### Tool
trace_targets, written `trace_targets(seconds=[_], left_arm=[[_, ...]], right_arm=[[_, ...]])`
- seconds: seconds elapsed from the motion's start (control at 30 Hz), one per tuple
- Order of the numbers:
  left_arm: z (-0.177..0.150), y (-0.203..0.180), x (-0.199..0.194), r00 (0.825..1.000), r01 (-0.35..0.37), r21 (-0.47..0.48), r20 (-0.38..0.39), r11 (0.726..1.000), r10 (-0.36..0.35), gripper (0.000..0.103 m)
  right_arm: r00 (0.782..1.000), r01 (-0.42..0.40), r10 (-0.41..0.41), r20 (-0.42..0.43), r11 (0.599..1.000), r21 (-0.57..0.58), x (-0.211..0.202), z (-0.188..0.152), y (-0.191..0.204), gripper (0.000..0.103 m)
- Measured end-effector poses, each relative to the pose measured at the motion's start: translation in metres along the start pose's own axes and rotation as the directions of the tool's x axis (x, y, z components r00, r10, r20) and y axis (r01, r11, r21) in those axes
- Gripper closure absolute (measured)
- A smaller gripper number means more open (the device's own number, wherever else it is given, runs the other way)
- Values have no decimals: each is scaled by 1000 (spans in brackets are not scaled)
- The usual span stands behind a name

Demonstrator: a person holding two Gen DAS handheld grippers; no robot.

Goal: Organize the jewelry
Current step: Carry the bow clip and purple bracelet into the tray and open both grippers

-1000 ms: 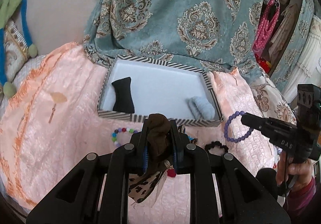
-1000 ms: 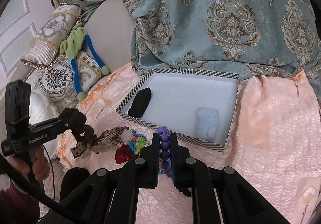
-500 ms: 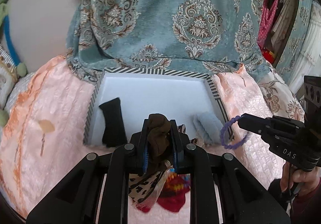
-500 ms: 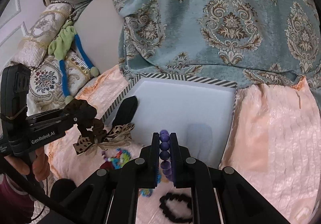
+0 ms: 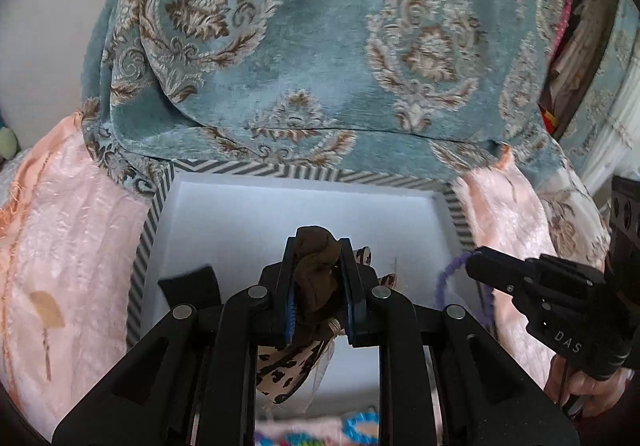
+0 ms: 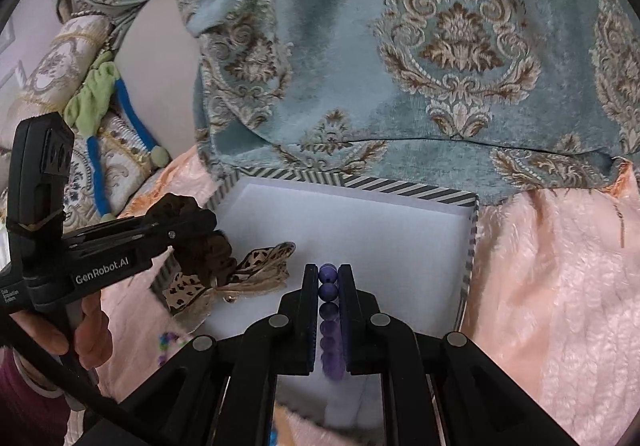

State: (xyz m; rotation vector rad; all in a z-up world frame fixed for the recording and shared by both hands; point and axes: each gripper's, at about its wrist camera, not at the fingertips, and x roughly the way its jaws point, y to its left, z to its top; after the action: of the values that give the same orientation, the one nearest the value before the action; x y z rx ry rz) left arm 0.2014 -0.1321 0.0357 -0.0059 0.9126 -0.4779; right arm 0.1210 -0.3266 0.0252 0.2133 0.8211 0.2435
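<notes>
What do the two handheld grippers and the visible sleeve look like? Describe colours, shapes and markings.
Both grippers, left gripper and right gripper, are matte black with silver pivot bolts and blue pads. One is lettered "GenRobot.AI", the other "DAS". A black cable trails below; the sleeve is maroon.

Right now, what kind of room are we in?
Probably a bedroom. A pink bedspread covers the surface, embroidered pillows lie at the side, and clothes hang behind. A striped tray sits on the bedspread.

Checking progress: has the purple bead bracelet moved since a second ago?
Yes. The purple bead bracelet, in the right tongs, went forward over the striped box.
</notes>
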Motion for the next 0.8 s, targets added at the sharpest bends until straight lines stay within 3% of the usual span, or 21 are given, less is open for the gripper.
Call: trace_targets(seconds=[0.4,0.47,0.57,0.6,0.63,0.8], left_arm=[[24,57,64,993,-107,-106,-59,989,101,86],[22,61,68,992,-106,-109,-75,988,98,77],[19,64,70,991,-121,-108,-73,987,113,36],[18,65,68,991,-121,-112,-67,986,114,34],[17,66,67,991,-120,-117,-66,986,113,34],[12,64,46,993,-109,-124,-59,986,102,34]], right_arm=[[987,154,-153,-43,987,39,66,18,-59,94],[987,154,-152,-59,987,40,72,15,-64,94],[980,184,-181,-78,982,38,74,12,-65,90],[979,190,-186,-82,981,41,73,10,-65,76],[983,169,-165,-77,985,46,71,8,-64,68],[984,170,-169,-58,985,6,50,0,-46,66]])
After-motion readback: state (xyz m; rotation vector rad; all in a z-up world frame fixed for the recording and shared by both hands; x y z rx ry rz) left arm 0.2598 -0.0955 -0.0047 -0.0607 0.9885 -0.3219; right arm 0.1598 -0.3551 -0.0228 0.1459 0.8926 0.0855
